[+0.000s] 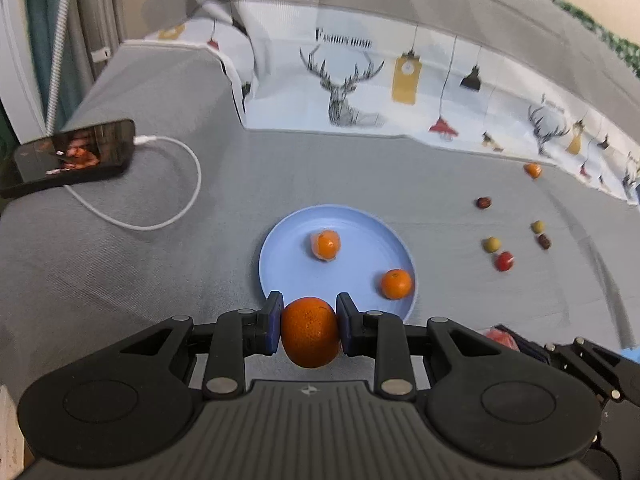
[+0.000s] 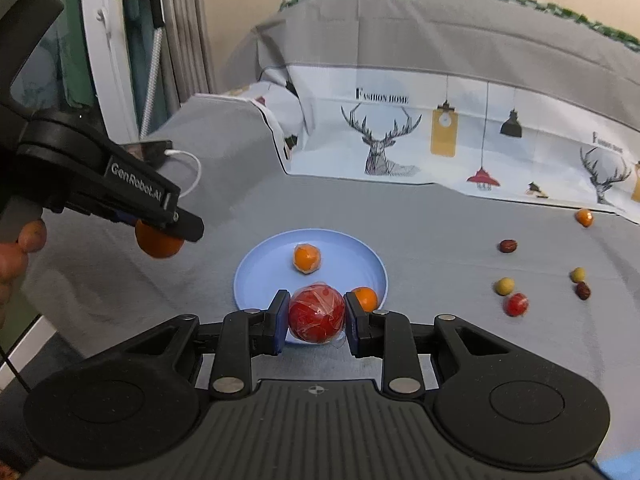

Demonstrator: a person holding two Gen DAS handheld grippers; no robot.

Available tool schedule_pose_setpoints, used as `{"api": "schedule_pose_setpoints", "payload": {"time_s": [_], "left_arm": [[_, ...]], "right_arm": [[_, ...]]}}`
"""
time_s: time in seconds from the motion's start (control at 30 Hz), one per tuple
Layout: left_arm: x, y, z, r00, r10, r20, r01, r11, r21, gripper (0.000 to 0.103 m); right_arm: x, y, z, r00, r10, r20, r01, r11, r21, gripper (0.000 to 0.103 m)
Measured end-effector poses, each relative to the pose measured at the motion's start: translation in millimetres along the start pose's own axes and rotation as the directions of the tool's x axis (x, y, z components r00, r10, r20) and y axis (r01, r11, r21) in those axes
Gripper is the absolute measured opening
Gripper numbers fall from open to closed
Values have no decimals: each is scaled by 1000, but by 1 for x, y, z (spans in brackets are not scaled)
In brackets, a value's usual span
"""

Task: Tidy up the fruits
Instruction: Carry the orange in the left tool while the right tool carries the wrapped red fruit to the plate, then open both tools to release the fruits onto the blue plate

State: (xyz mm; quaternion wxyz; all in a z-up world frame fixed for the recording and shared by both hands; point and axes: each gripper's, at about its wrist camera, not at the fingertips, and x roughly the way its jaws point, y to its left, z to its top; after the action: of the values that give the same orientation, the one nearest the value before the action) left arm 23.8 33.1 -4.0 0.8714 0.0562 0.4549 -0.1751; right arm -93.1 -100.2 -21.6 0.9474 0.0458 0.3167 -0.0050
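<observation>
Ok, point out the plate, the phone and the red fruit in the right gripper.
plate (image 1: 288,240): left wrist view, bare floor.
phone (image 1: 86,148): left wrist view, screen.
red fruit (image 2: 316,314): right wrist view, wrapped front.

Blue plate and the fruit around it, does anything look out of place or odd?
Yes. Only two oranges lie on the blue plate; several small fruits lie scattered on the grey cover to its right. One plated orange and the red fruit in the right gripper look plastic-wrapped.
</observation>
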Motion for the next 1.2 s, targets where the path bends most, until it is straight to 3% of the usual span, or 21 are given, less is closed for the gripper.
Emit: {"api": "schedule_pose_setpoints", "payload": {"time_s": [0.33, 0.67, 0.73, 0.77, 0.8, 0.87, 0.9, 1.2], "left_arm": [[91, 5, 28, 997, -6, -79, 11, 998, 66, 31], [166, -5, 33, 988, 16, -155, 6, 990, 141, 33], [172, -5, 34, 988, 7, -151, 15, 989, 149, 59], [171, -5, 36, 989, 8, -146, 14, 989, 147, 89], [166, -4, 38, 992, 13, -126, 4, 991, 137, 103], [150, -2, 39, 998, 3, -63, 4, 993, 121, 103], [143, -1, 38, 998, -2, -57, 9, 992, 125, 103], [56, 14, -11, 993, 90, -78, -85, 994, 67, 103]], "right_arm": [[79, 2, 12, 997, 3, -72, -5, 1000, -23, 30], [155, -3, 0, 983, 5, -183, -14, 999, -49, 30], [162, -4, 1, 982, 17, -188, -27, 998, -48, 31], [164, -5, 3, 982, 20, -189, -30, 998, -51, 36], [165, -5, 5, 981, 16, -192, -27, 998, -52, 43], [156, -6, 10, 982, 16, -188, -23, 999, -37, 78], [149, -7, 11, 982, 21, -186, -26, 999, -27, 83], [45, -5, -19, 973, 46, -224, -25, 995, 96, 100]]}}
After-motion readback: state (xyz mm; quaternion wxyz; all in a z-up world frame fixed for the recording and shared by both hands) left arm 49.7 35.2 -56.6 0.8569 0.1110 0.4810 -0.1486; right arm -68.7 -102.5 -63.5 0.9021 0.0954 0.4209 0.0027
